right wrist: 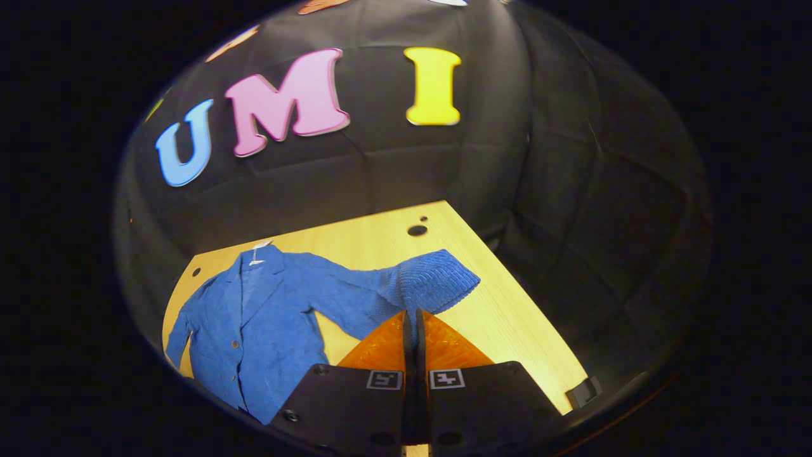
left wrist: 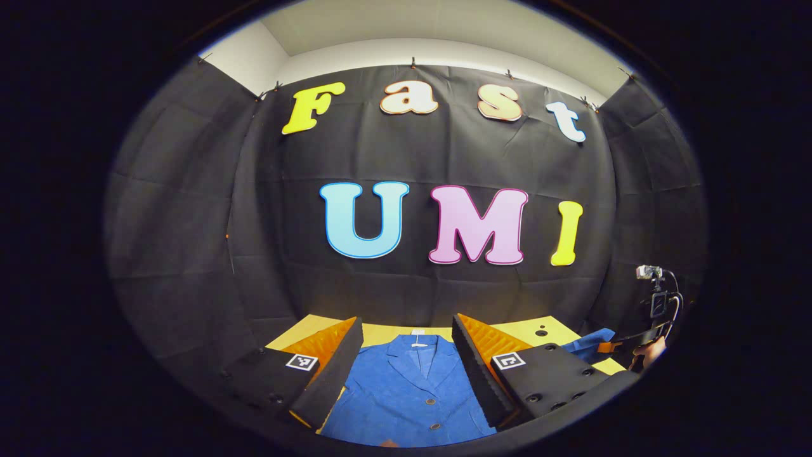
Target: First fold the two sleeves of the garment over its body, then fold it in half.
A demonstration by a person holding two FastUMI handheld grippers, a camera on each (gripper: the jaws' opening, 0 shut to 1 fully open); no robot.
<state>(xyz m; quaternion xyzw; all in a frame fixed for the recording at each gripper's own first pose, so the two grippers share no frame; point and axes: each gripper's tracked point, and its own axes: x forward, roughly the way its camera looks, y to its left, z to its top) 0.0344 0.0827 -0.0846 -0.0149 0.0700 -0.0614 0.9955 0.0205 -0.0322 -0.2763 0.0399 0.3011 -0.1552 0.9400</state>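
A blue button-front jacket [right wrist: 254,330] lies face up on the wooden table [right wrist: 507,317], collar toward the back wall. My right gripper [right wrist: 413,312] is shut on the jacket's right-hand sleeve [right wrist: 425,282] near the cuff, and that sleeve is lifted off the table. In the left gripper view my left gripper [left wrist: 406,319] hangs open above the jacket's chest [left wrist: 406,393], with nothing between its fingers. Far to the right in that view, the right gripper [left wrist: 634,346] holds the blue sleeve end [left wrist: 587,343].
The black cloth wall closes in the table at the back and the sides. Two round holes [right wrist: 417,230] sit near the table's far edge. A small camera on a stand [left wrist: 653,285] rises at the right. A dark clamp [right wrist: 583,392] sits on the table's near right edge.
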